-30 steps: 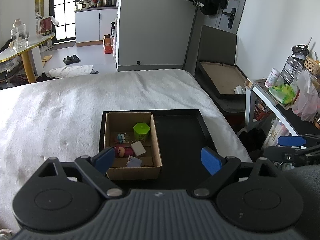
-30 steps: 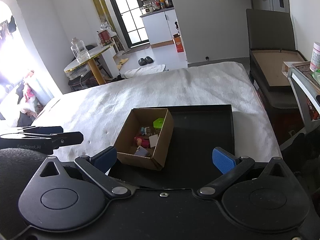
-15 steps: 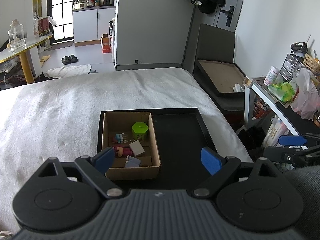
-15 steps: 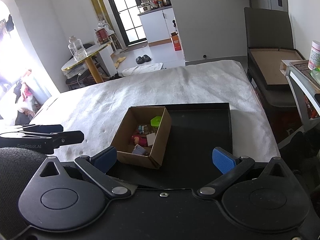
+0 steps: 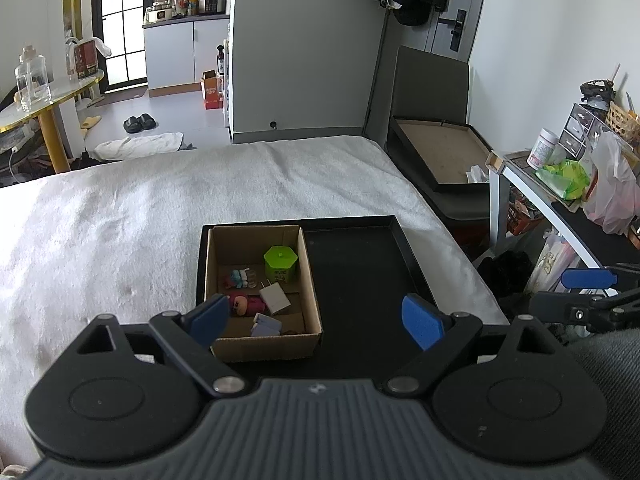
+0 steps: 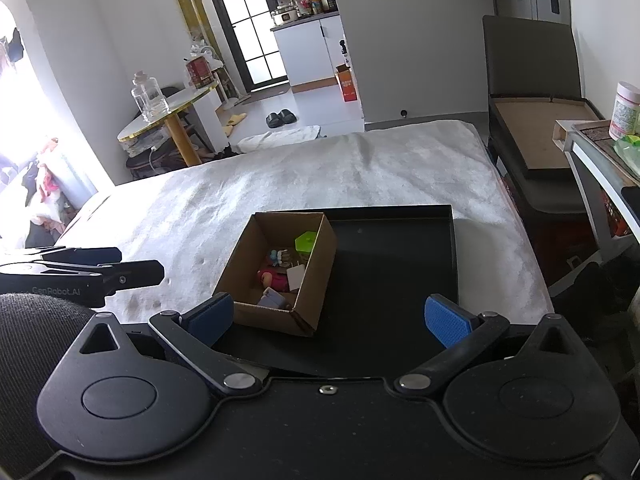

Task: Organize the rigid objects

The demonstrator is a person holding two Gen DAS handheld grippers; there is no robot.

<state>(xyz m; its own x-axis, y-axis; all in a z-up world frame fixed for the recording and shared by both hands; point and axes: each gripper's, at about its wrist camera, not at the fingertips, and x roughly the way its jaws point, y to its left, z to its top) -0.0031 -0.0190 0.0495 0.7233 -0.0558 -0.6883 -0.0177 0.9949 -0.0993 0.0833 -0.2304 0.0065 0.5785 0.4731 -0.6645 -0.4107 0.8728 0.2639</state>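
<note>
Left wrist view: a cardboard box (image 5: 260,288) stands in the left half of a black tray (image 5: 360,276) on a white bedspread (image 5: 120,220). Inside the box lie 5 small rigid items: a green hexagonal container (image 5: 281,263), a white charger plug (image 5: 274,299), a pink figurine (image 5: 245,304), a blue-and-white toy (image 5: 239,278) and a lilac block (image 5: 266,326). The right half of the tray is bare. The left gripper (image 5: 316,318) is spread wide and holds nothing; the right gripper (image 6: 326,318) likewise stands wide apart and empty, both hovering short of the tray's near edge. All items sit gathered in the box, which fits either a finished collection or a stock awaiting layout on the tray; 1 moment cannot settle which.
</note>
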